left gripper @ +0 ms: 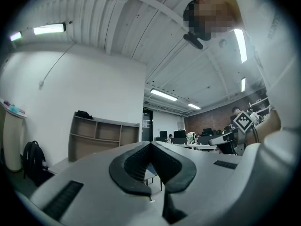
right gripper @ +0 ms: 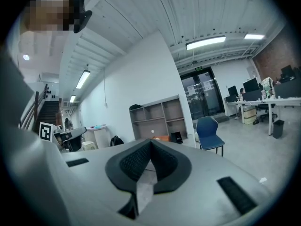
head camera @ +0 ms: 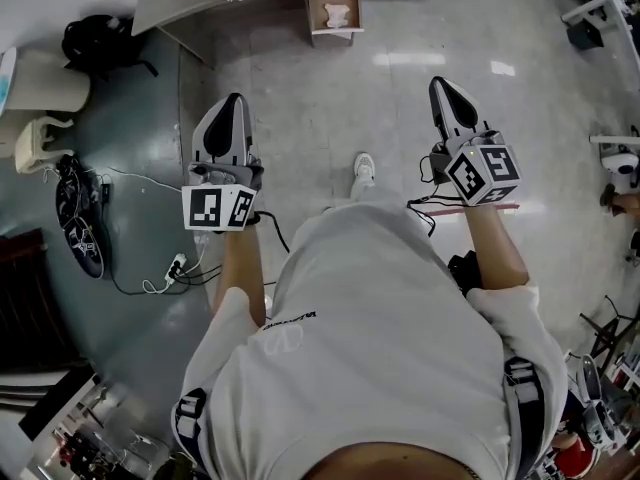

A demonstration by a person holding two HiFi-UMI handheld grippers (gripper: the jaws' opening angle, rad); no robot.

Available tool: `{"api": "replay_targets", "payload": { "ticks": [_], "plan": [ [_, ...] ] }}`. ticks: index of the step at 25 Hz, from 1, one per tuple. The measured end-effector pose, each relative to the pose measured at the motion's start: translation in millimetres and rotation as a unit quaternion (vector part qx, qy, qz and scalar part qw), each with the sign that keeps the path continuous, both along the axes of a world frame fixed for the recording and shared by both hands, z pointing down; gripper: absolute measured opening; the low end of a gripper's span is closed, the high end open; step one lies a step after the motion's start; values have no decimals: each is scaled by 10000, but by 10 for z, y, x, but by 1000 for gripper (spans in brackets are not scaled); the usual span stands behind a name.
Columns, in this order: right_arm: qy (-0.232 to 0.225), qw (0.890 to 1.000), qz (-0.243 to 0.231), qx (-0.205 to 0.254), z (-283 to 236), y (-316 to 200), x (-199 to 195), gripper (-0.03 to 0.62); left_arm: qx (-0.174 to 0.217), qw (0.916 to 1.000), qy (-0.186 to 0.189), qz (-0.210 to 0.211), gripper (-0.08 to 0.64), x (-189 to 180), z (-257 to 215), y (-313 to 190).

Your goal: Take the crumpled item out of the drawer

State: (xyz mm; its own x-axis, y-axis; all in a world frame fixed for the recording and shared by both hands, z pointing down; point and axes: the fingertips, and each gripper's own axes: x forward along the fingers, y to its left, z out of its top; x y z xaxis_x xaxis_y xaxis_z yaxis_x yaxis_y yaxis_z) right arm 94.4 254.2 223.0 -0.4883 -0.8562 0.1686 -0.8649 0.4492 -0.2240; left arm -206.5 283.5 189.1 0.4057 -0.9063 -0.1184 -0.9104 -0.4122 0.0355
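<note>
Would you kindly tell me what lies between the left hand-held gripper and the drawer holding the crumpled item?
In the head view, only bare grey floor lies between the left hand-held gripper and the drawer with the crumpled item.

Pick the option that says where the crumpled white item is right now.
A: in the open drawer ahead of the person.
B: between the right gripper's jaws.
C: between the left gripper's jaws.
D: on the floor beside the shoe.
A: the crumpled item lies in the open drawer, well ahead of the left gripper and the right gripper, both shut on nothing.
</note>
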Motion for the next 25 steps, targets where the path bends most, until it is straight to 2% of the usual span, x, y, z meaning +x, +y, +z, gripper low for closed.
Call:
{"api": "replay_targets", "payload": {
  "ticks": [13, 25],
  "plan": [
    [-89, 9998, -155, -80, 117, -1096, 481, 2, -168, 9998, -46, 101, 0, 731, 104, -1079],
    [-37, 9991, -389, -183, 258, -1793, 672, 2, -254, 9996, -69, -107, 0, 943, 176, -1718]
  ]
}}
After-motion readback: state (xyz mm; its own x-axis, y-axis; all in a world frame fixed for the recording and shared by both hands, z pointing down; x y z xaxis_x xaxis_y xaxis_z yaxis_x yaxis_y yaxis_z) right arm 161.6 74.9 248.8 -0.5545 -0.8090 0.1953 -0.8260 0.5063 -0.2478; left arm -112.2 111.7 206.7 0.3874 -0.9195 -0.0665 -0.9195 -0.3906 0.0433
